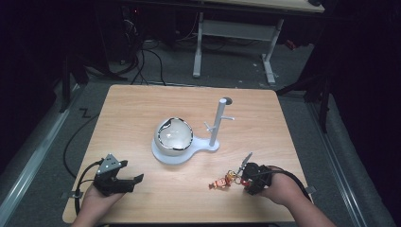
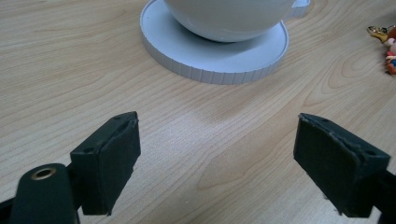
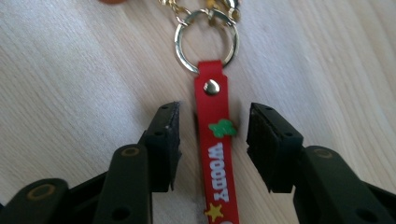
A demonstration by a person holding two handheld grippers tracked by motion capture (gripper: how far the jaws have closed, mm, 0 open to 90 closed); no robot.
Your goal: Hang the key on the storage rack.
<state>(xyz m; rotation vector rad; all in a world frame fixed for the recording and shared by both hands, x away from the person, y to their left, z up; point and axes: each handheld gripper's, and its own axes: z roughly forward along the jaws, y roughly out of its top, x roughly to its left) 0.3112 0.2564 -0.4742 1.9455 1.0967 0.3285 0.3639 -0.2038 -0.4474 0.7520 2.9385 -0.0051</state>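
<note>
Right gripper (image 3: 212, 140) at lower right of high view, jaws narrow, straddling red strap (image 3: 215, 154) flat on table (image 1: 142, 109), not clamped. Left gripper (image 2: 217, 163) lower left, jaws wide, empty. Bowl (image 1: 174, 134) on stand (image 1: 165, 155) at centre.

The high view looks forward and down over the whole tabletop (image 1: 142, 104), with the white stand (image 1: 182, 151) central. The left gripper view sits low and close, facing that stand's (image 2: 215, 60) round base. The right gripper view looks steeply down, very near the tabletop beside the stand.
</note>
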